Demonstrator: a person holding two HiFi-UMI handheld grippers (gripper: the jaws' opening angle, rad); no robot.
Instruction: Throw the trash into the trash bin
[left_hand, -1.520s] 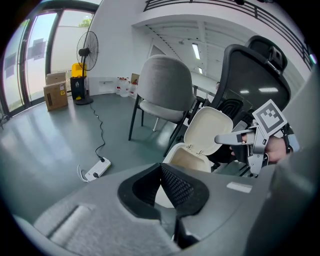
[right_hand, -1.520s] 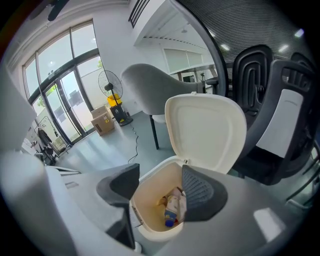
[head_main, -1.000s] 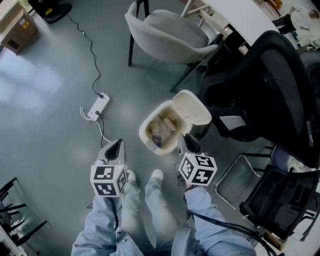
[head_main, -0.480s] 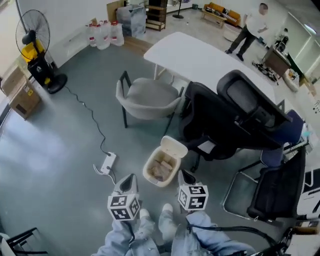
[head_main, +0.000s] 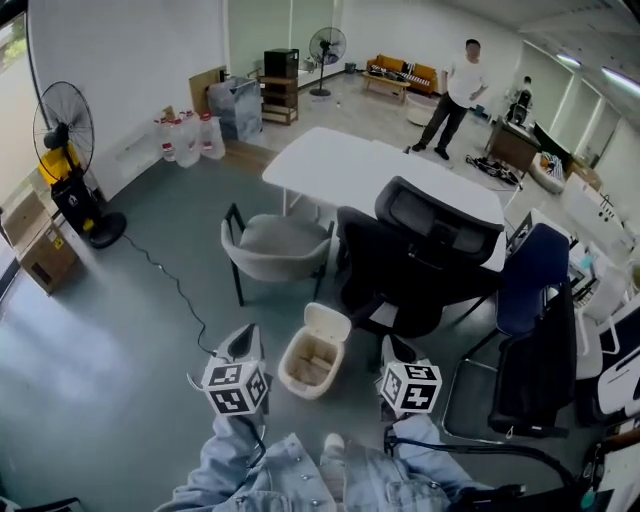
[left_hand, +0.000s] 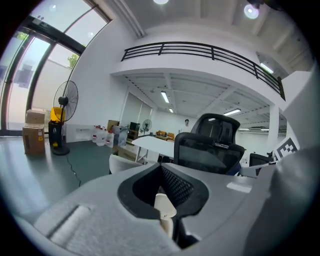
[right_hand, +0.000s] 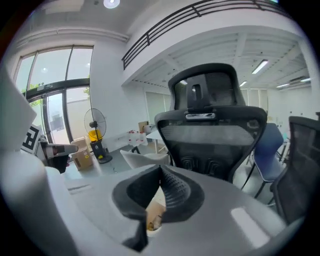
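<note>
Beside rounded cream trash bin (head_main: 298, 387), left gripper (head_main: 243, 338) and right gripper (head_main: 393, 347) closed

1. The left hand-held gripper (head_main: 245, 333) and the right hand-held gripper (head_main: 392, 346) now stand higher off the floor (head_main: 110, 330).
2. The trash bin (head_main: 296, 386), earlier just beside the right hand-held gripper's tip, now sits apart and below, between both.
3. The white tabletop (head_main: 340, 165) comes fully into view beyond them.
</note>
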